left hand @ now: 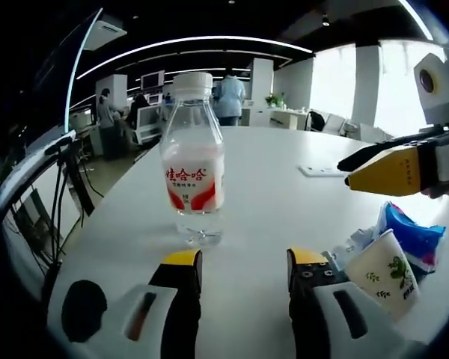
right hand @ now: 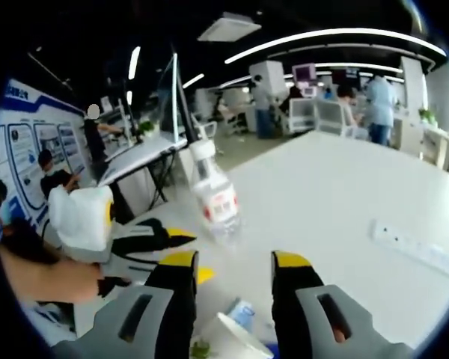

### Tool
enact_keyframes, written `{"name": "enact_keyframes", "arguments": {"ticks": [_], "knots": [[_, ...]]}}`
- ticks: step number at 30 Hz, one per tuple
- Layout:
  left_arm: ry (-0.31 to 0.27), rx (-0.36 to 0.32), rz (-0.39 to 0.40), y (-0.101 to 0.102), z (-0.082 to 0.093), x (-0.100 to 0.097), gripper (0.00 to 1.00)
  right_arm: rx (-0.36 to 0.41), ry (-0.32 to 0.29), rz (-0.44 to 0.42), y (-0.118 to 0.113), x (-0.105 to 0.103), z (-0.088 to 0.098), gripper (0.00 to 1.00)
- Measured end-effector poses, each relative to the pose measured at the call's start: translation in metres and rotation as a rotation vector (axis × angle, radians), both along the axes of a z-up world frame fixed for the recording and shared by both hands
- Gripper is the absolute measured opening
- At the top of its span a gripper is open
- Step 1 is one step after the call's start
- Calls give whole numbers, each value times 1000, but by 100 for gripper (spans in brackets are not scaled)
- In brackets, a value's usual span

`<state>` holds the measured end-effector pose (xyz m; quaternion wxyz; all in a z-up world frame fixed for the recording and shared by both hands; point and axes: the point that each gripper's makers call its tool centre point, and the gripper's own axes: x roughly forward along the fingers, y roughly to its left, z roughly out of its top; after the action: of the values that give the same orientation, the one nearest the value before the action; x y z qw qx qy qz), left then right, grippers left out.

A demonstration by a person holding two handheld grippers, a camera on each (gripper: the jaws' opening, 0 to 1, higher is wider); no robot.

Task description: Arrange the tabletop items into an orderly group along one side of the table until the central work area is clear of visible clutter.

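A clear plastic bottle point(left hand: 193, 164) with a white cap and a red-and-white label stands upright on the white table point(left hand: 284, 202), just ahead of my left gripper point(left hand: 245, 262). That gripper is open with nothing between its jaws. My right gripper point(left hand: 393, 170) comes in from the right, hovering above a paper cup point(left hand: 382, 280) with a leaf print and a blue tissue pack point(left hand: 408, 235). In the right gripper view, my right gripper point(right hand: 236, 265) is open. The cup point(right hand: 224, 336) and blue pack point(right hand: 243, 310) lie below its jaws, and the bottle point(right hand: 215, 196) stands farther off.
A white power strip point(left hand: 322, 171) lies flat on the far part of the table, also seen as the power strip point(right hand: 415, 247). A hand point(right hand: 37, 277) holds the left gripper point(right hand: 153, 241). The table edge point(left hand: 97, 217) drops to cables and desks at left. People stand in the office behind.
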<state>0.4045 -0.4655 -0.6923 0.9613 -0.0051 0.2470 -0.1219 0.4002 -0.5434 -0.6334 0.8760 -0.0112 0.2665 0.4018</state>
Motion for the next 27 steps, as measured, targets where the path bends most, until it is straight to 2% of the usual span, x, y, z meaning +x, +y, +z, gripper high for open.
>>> {"name": "enact_keyframes", "arguments": {"ticks": [6,14,27], "knots": [[10,-15,-14,-11,-1,-10,44,-7,7,-10,-11,0,-5,36],[1,-36,-23,-18,1,-25,45,-21,21,14,-19,-12,-7,36],[6,-45,-15,-9,0,-69,51,-22,51,-7,-35,-41,-17,37]]}}
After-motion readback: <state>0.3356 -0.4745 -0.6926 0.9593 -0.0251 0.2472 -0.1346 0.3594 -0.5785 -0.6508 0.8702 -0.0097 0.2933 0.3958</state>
